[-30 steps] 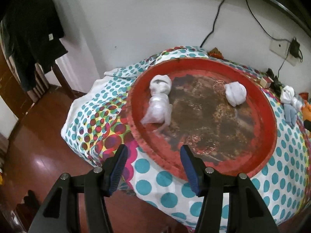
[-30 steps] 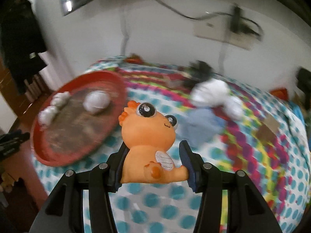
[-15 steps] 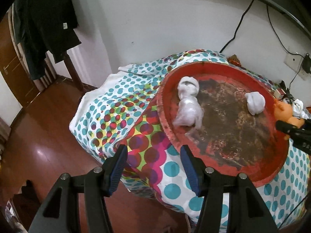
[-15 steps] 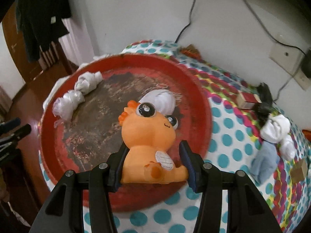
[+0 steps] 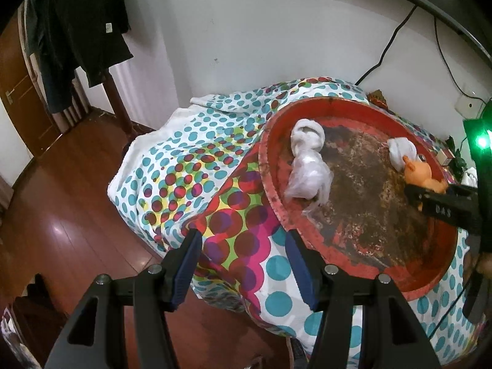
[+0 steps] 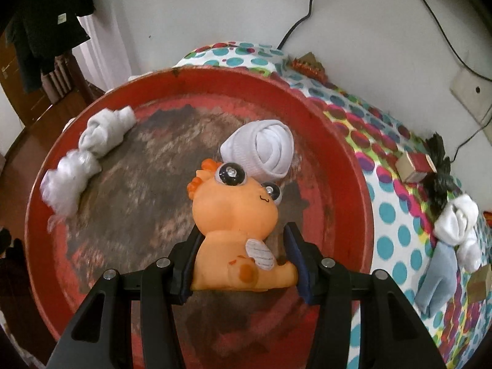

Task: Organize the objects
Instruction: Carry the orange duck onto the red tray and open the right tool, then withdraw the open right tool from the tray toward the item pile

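1. Left gripper (image 5: 243,264) hangs with its jaws parted around nothing, over the dotted cloth (image 5: 190,166) at the tray's 8 o'clock edge.
2. Right gripper (image 6: 243,261) clamps the orange toy (image 6: 236,215) by its base, above the red tray (image 6: 347,166) (worn brown in the middle).
3. Knotted white bundles (image 6: 83,153) lie at 10 o'clock; a rolled white sock (image 6: 264,147) sits just behind the toy's head.
4. Off the tray at 3 o'clock: small box (image 6: 413,166), black tangle (image 6: 439,178), more socks (image 6: 458,224).

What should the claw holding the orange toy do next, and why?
Probably lower a little, then open. The right gripper holds the orange dinosaur toy over the red tray, beside the rolled white sock, with bare tray below.
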Available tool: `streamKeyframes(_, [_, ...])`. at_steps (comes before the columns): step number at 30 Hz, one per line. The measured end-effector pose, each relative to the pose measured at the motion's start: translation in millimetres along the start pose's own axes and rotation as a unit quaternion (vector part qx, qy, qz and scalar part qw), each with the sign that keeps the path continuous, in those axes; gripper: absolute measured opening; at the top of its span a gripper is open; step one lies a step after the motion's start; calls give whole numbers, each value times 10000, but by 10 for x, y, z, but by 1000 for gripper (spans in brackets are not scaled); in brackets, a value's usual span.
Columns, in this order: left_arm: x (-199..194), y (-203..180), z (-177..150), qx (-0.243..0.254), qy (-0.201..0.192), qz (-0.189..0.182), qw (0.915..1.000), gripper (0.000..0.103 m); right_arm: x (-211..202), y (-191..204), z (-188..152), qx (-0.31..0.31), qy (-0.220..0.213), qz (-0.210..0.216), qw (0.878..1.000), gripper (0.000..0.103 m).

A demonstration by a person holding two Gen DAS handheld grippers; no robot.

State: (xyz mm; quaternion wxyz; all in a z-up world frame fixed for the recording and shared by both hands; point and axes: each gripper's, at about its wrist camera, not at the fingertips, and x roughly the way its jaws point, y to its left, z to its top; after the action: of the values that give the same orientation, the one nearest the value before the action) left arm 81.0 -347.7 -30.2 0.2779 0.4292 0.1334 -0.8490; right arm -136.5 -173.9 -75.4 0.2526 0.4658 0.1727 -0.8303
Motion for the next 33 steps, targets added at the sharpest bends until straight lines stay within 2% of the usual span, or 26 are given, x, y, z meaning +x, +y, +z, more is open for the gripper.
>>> streamKeyframes(4, [48,-10,-8,31,82,-34,10000,58,43,6,63,12,-13,-26,10000,48])
streamKeyframes(16, [70,-60,-22,136,114,7,9998,58,-46,20,-40,-17,-36,165,9999,52])
streamKeyframes(19, [81,-85,-26,169,154,6,9997,58,-141,12,-67,-59,-128,142,9998,60])
streamKeyframes(21, [72,-108,-28,196,142,23,9997,58,-210,-4,-79,-67,-191,129,9997,60])
streamKeyframes(26, [60,-164,-36,283,111,45,9995,58,-463,-143,-161,111,-444,258,9986,64])
streamKeyframes(33, [50,-270,-63,455,93,108,9989,58,-701,-531,-344,610,-704,164,9955,67])
